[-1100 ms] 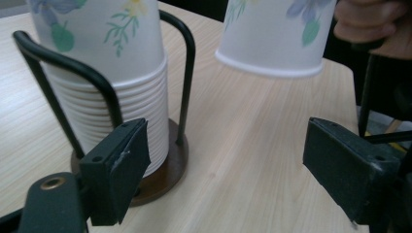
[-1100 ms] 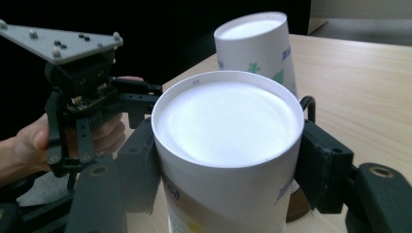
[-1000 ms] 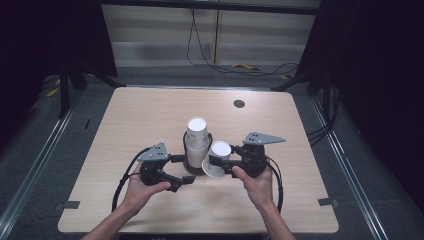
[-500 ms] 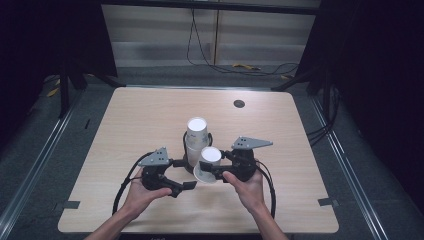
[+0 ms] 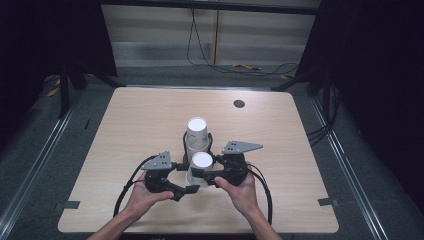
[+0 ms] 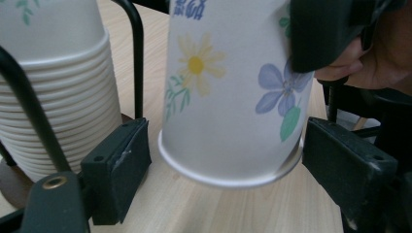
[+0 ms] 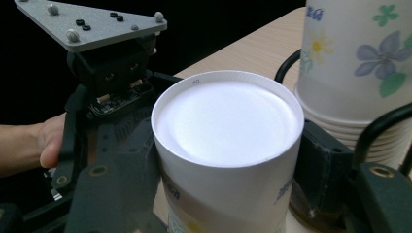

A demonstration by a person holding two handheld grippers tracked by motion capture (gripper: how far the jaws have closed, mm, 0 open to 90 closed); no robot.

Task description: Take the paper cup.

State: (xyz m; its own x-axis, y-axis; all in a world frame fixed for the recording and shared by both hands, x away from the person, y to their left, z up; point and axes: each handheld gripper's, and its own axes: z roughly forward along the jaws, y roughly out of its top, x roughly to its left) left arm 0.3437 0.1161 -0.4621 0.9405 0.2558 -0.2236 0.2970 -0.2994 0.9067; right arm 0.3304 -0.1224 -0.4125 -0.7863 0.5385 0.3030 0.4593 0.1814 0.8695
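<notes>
Upside-down paper cup (image 7: 226,145), smooth, tapered, flower-printed, clamped between the right gripper (image 5: 212,179) jaws above the table (image 5: 280,140). The left gripper (image 6: 223,165) jaws, just closing, flank its rolled rim, apart. Beside it: ribbed cup stack (image 6: 58,92).

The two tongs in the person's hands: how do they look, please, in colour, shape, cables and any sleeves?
Both tongs, left tongs and right tongs, are black, each with two blocky flat-faced jaws. A grey three-cornered plate with small studs and black screws tops each one. A black cable loops from each body toward the person. The forearms are bare, with no sleeves in sight.
</notes>
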